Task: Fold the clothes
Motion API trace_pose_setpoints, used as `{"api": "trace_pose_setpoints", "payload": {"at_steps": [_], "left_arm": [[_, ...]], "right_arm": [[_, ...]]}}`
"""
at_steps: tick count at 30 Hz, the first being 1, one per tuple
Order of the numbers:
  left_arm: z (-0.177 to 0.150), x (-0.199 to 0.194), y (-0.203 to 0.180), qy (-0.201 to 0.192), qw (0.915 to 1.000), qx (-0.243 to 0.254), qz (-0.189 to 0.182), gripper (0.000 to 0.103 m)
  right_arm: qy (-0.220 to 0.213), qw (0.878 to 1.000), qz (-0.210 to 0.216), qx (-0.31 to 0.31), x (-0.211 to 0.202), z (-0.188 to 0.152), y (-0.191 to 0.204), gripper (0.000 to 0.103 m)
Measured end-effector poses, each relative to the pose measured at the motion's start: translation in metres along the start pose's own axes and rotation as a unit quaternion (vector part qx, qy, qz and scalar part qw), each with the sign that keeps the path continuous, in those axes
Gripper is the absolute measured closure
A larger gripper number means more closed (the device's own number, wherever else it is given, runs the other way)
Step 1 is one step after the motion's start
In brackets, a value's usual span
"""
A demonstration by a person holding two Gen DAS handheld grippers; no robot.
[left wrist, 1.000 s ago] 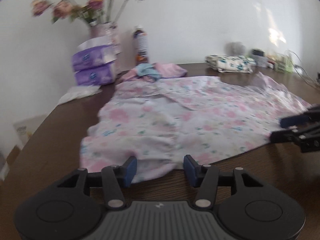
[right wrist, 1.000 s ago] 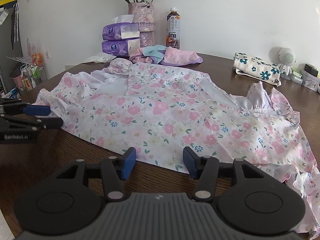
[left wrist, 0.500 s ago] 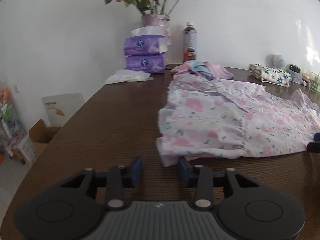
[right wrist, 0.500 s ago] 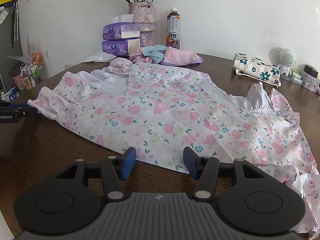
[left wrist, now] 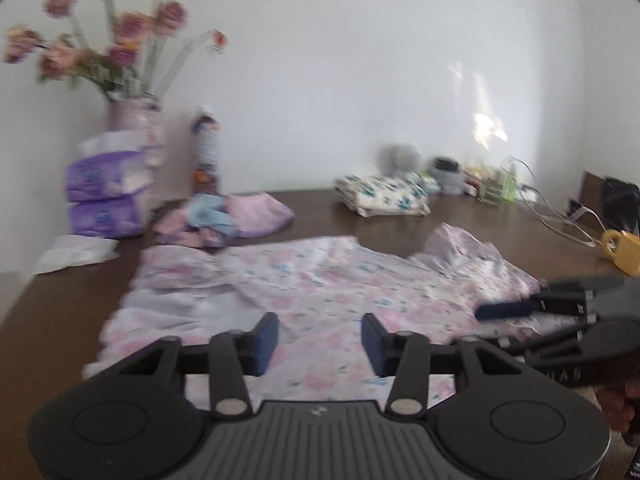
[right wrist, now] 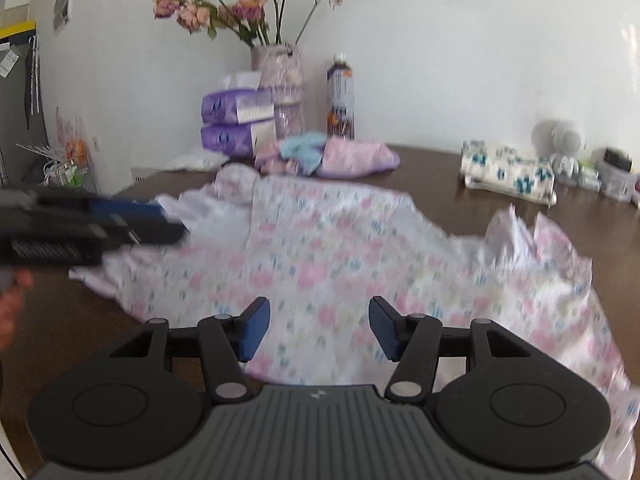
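Right wrist view: floral garment (right wrist: 320, 248) lies directly ahead along the table's near edge; both grippers, left (left wrist: 320, 338) and right (right wrist: 319, 328), gape empty.

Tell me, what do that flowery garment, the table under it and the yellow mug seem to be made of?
The floral garment looks like thin, light woven cloth, perhaps cotton: it rumples and lies in soft folds. The table looks like dark brown wood or wood veneer with a dull sheen; the blur hides any grain. The yellow mug looks glazed, likely ceramic, though plastic cannot be ruled out.
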State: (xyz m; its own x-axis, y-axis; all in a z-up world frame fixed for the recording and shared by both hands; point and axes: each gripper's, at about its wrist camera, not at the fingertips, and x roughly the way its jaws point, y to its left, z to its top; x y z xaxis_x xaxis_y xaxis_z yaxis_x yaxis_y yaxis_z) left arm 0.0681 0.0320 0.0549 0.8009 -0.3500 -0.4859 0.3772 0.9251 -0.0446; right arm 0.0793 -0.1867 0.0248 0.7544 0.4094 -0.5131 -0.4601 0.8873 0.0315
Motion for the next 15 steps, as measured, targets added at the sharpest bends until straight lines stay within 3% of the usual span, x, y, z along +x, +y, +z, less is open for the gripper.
{"api": "trace_pose_setpoints", "payload": {"at_steps": [2,3,6,9,15], "left_arm": [[0.005,0.024,-0.005,0.027,0.9992,0.003,-0.029,0.076],[0.006,0.035,-0.006,0.039,0.9986,0.002,-0.034,0.077],[0.006,0.063,-0.004,0.07,0.997,-0.005,-0.033,0.081],[0.0,0.082,0.006,0.086,0.9954,-0.025,-0.034,0.081],[-0.006,0.083,0.011,0.066,0.9969,-0.026,-0.034,0.083]], "right_arm": [[0.003,1.0,-0.001,-0.007,0.012,0.012,-0.002,0.053],[0.012,1.0,0.002,-0.004,0.022,0.017,-0.004,0.062],[0.042,0.999,0.024,0.012,0.05,0.024,-0.007,0.074],[0.058,0.998,0.019,0.016,0.072,0.023,-0.007,0.078],[0.056,0.998,0.004,0.0,0.08,0.011,-0.003,0.082]]}}
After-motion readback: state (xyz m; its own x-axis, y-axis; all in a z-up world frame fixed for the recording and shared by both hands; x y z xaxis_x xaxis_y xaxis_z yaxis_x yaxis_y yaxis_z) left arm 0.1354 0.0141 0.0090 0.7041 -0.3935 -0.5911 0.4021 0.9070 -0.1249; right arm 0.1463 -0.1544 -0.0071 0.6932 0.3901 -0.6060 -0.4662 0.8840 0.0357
